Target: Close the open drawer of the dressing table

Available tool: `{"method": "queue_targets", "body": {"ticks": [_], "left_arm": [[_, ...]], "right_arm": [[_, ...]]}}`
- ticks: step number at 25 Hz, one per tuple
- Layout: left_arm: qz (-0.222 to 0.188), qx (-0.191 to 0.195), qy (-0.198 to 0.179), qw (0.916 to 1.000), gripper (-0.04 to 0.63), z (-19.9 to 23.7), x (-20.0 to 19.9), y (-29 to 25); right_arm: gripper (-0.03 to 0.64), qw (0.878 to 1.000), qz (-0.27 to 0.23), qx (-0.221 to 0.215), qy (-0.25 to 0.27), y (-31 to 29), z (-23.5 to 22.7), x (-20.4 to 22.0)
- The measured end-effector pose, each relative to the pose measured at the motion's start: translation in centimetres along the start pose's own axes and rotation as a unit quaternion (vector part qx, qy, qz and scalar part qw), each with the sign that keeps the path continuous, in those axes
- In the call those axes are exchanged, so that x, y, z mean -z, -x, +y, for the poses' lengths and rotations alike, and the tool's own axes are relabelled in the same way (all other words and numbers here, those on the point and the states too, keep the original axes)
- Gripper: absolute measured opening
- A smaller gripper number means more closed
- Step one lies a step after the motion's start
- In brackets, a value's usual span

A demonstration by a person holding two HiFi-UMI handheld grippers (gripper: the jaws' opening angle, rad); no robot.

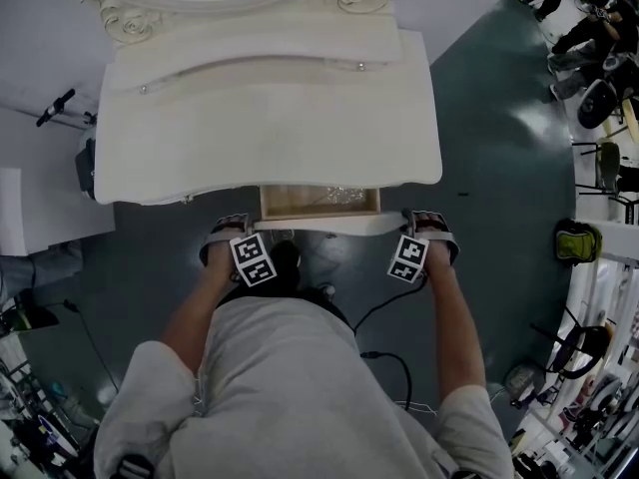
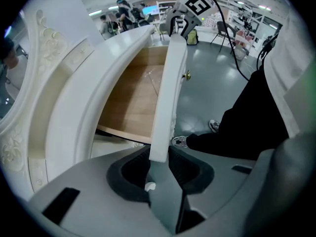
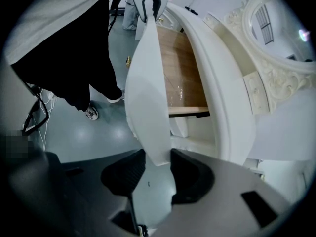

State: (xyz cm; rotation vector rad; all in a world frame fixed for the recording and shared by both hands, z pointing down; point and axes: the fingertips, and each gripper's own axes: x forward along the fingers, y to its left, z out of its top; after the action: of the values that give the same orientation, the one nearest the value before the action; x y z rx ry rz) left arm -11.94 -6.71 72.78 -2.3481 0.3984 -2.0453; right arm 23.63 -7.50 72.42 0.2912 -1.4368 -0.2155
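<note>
Grey workshop floor; dressing table [image 1: 270, 118] drawer [image 1: 319, 202] sits partly out, left gripper [image 1: 228, 226] and right gripper [image 1: 428, 222] pinching the ends of its front panel [image 1: 319, 225], push not done yet.

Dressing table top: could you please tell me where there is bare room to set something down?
The tabletop is bare from the raised back shelf to its front edge. Crowded: the drawer front, with the left tool and right tool at its ends.

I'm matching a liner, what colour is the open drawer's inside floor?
Light natural wood tan; the drawer floor shows best in the left gripper view.
</note>
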Motion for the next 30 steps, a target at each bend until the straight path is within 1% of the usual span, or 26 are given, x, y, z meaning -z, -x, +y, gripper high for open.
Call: {"method": "queue_targets", "body": {"ticks": [8,20,25,30], "left_arm": [[-0.012,-0.002,-0.007,0.9999,0.112,0.4,0.0,0.0],[-0.026,-0.006,0.003,0.9996,0.112,1.4,-0.1,0.0],[-0.037,-0.001,0.031,0.9988,0.112,1.7,0.2,0.1],[-0.033,-0.014,0.023,0.9991,0.112,2.2,-0.1,0.1]], "right_arm": [[0.164,1.0,-0.004,0.001,-0.001,-0.1,-0.4,-0.1],[0.165,1.0,0.0,0.0,-0.005,-0.5,-1.3,-0.2],[0.166,1.0,0.002,0.0,-0.007,-0.6,-1.5,-0.4],[0.166,1.0,0.005,0.004,-0.008,-0.7,-1.9,-0.2]]}}
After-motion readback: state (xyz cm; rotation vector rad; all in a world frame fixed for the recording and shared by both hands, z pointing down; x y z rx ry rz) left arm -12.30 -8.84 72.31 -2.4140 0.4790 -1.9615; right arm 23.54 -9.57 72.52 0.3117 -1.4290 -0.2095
